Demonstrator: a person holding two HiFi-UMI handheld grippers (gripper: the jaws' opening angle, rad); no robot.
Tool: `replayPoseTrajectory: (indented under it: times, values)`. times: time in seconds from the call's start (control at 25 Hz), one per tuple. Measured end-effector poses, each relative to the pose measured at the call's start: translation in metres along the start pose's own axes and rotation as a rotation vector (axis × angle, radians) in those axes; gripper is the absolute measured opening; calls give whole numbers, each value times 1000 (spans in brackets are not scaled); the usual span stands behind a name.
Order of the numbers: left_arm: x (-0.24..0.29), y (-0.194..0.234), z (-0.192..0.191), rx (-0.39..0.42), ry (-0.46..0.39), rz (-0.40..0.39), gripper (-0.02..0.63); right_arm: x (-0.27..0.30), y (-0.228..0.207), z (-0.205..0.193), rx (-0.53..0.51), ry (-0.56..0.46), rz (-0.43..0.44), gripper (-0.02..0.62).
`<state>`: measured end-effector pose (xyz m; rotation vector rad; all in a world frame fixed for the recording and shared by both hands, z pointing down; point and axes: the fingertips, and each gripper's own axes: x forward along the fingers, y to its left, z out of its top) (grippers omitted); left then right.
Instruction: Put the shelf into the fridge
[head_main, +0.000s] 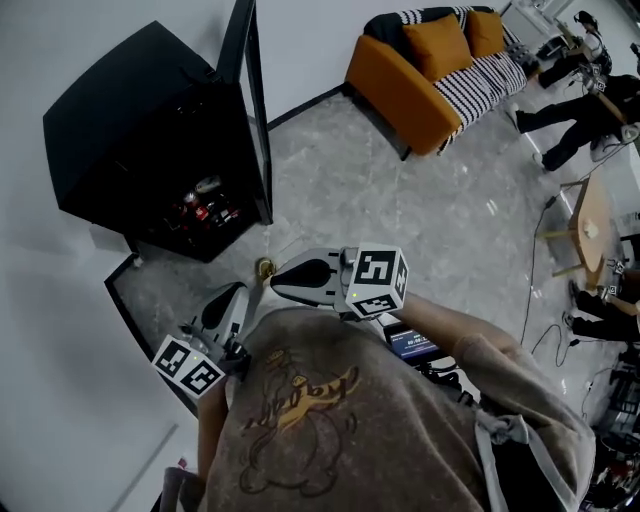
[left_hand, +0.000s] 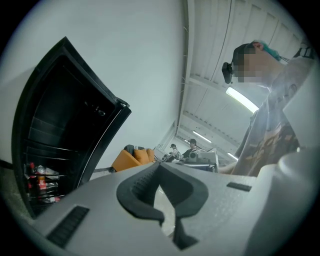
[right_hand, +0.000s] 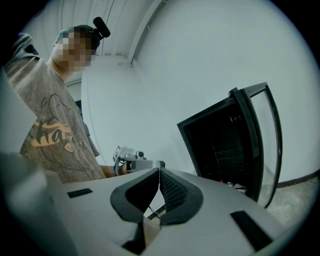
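The black fridge (head_main: 150, 130) stands at the upper left with its glass door (head_main: 250, 100) swung open. Bottles (head_main: 200, 205) sit low inside it, and fixed racks show in the dark interior (left_hand: 50, 140). I see no loose shelf in any view. My left gripper (head_main: 237, 292) is held close in front of my chest, its jaws shut with nothing between them (left_hand: 159, 166). My right gripper (head_main: 277, 280) hovers beside it, tips also meeting on nothing (right_hand: 159, 171). Both point toward the fridge (right_hand: 225, 145), a step away from it.
An orange sofa (head_main: 430, 60) with striped cushions stands at the back. People (head_main: 570, 100) sit at the far right near a small wooden table (head_main: 592, 220) and floor cables. A small brass object (head_main: 265, 267) lies on the grey marble floor just ahead of the grippers.
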<state>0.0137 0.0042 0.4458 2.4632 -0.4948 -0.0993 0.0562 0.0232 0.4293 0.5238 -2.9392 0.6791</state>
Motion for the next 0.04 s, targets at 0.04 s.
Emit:
replayPoseTrajectory:
  times: [0.04]
  values:
    - [1,-1,-2,4,2,-1,5,-2,0,-1,-2,4,1,21]
